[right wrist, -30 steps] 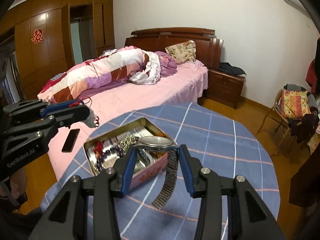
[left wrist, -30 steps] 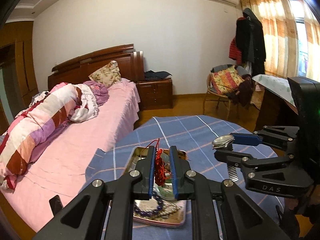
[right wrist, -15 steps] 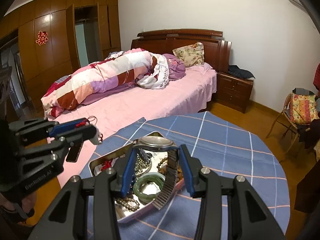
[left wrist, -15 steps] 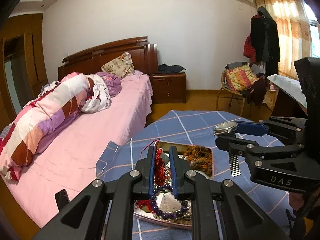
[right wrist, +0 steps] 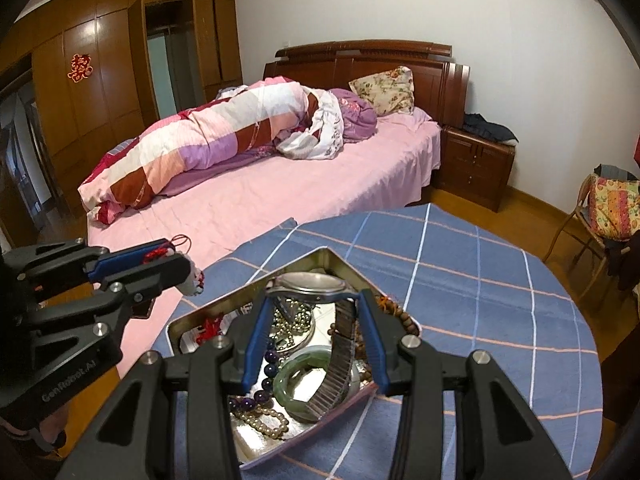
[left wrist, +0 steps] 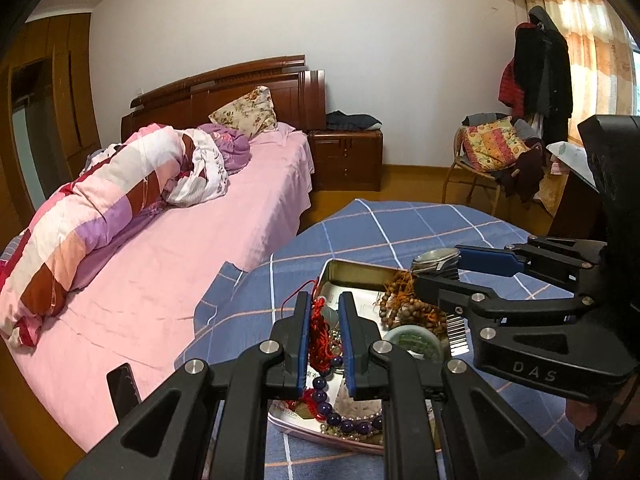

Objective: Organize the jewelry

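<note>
An open metal tin (left wrist: 360, 270) (right wrist: 320, 258) sits on the round table with the blue checked cloth (left wrist: 400, 224) (right wrist: 480, 280). It holds purple beads (left wrist: 324, 398) (right wrist: 268, 362), a green jade bangle (right wrist: 298, 372) (left wrist: 412, 340), brown wooden beads (left wrist: 404, 304) and pearl strands (right wrist: 264, 420). My left gripper (left wrist: 323, 312) is shut on a red-corded pendant (left wrist: 319, 332), just above the tin. My right gripper (right wrist: 312, 300) is shut on a silver wristwatch (right wrist: 310, 282) above the tin, its metal band (right wrist: 334, 368) hanging down.
A pink bed (right wrist: 280, 188) with a rolled quilt (right wrist: 224, 136) lies close to the table's left side. A phone (left wrist: 122, 386) lies on the bed edge. A nightstand (left wrist: 346, 160) and a chair with cushions (left wrist: 488, 152) stand further off.
Both grippers have moved over the tin and lower towards it, each still holding its piece. The views have swung left towards the bed.
</note>
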### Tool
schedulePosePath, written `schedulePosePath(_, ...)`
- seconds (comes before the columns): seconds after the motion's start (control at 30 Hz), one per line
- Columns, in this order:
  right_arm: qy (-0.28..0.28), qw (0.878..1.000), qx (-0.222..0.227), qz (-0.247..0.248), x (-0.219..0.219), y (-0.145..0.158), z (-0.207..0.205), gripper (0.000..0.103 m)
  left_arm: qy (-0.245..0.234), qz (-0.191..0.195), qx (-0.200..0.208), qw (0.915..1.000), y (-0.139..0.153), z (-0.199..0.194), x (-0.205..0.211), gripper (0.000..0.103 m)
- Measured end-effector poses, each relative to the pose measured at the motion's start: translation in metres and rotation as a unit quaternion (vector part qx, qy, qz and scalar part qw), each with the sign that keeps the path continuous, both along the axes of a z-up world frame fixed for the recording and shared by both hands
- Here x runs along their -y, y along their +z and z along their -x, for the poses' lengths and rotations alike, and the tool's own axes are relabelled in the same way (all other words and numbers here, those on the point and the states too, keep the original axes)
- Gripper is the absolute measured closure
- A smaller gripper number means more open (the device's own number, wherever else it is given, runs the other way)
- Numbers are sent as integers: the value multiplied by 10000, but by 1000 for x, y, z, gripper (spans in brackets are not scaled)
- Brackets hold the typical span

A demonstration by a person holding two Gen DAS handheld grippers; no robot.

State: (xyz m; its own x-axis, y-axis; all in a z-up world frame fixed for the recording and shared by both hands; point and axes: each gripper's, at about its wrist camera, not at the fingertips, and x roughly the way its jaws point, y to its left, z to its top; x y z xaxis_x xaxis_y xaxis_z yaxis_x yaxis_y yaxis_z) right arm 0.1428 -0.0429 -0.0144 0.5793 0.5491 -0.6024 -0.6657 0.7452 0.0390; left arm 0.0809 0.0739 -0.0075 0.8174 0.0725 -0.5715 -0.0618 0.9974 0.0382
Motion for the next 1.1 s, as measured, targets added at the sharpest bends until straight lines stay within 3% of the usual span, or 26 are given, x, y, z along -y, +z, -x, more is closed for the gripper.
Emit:
schedulePosePath(0.73,69,9973,-533,503,-20,-46,-13,55,89,222,-657,9976,-49,-14,-3,89)
schedulePosePath(0.8,129,9978,-491,428,-18,-45,-9,51,87,277,-709,9971,-52,-13,-3,81)
schedulePosePath(0.93,10,9982,-483,362,-10,-43,-7,44,336,235,-628,9972,-51,-5,-7,45)
schedulePosePath(1.03,-101,9985,-487,229,-1,-39,-5,33,373,290,-545,9974,-46,1,-8,42)
schedulePosePath(1.1,-129,9986,-484,167,4,-36,-1,32,396,319,-515,9974,-43,5,-8,42)
